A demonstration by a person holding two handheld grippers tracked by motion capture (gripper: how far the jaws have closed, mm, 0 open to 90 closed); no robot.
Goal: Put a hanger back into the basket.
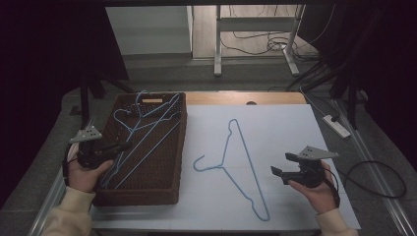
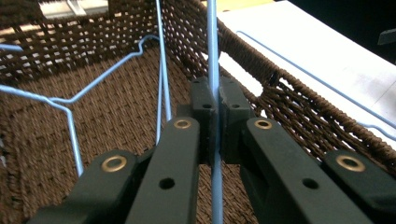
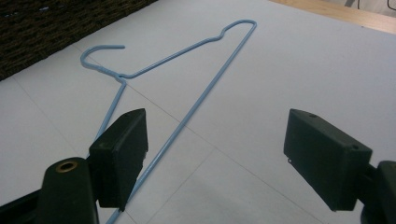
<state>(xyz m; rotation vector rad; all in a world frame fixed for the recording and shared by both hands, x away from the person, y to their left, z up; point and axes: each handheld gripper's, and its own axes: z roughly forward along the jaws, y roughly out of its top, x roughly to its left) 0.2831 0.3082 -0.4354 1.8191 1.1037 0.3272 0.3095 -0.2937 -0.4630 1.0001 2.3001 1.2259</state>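
Hanger wire (image 2: 213,56) is clamped by left gripper (image 2: 214,100) inside basket (image 1: 180,147), long axis along jaws. Second hanger (image 1: 241,162) lies right of basket; right gripper (image 1: 281,164) is held open beside it.

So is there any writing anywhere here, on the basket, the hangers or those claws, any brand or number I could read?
No readable text in any view.
Brown woven basket: there is a pale patch on its far wall that could be a label, too small to read.
Blue wire hanger on the white sheet: no markings.
Left claw, shut on a hanger wire in the basket: plain black, brass rivets, no lettering.
Right claw, open: plain black, no lettering.
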